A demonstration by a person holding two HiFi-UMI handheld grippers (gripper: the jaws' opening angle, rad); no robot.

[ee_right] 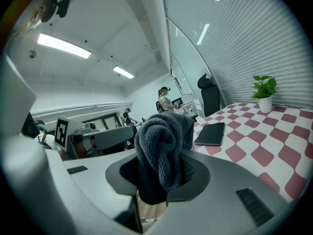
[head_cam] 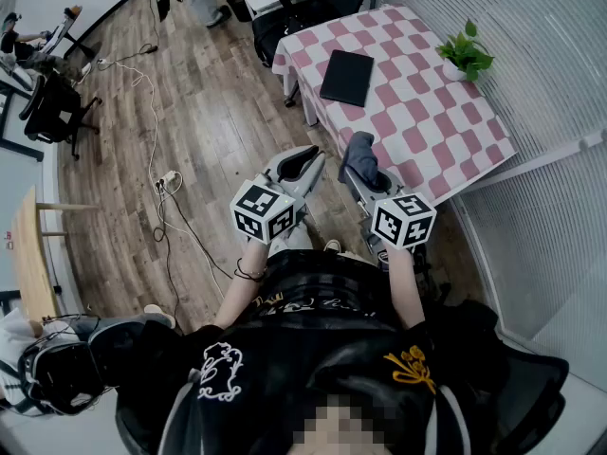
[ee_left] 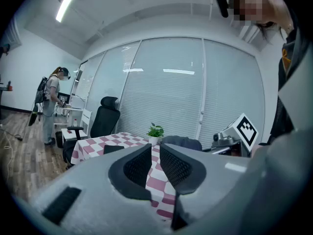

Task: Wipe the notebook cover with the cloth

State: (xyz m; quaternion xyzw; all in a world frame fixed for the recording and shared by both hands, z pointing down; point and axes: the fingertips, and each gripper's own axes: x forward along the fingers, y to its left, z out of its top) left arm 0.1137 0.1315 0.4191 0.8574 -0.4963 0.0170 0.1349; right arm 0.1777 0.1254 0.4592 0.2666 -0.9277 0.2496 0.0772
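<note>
A black notebook (head_cam: 347,77) lies shut on the pink-and-white checked table (head_cam: 436,131), also visible in the left gripper view (ee_left: 113,149) and the right gripper view (ee_right: 211,133). My right gripper (head_cam: 368,176) is shut on a bunched dark grey cloth (head_cam: 358,152), held off the table's near edge, well short of the notebook. The cloth (ee_right: 164,141) bulges up out of the jaws of the right gripper (ee_right: 164,173). My left gripper (head_cam: 303,162) hangs beside it over the floor, left of the table. Its jaws (ee_left: 155,148) stand together with nothing between them.
A small potted plant (head_cam: 465,55) stands at the table's far right corner. Black office chairs (head_cam: 285,12) crowd the table's far left end. Cables and a power strip (head_cam: 163,180) trail over the wooden floor. A person (ee_left: 50,104) stands far off. A window wall runs behind the table.
</note>
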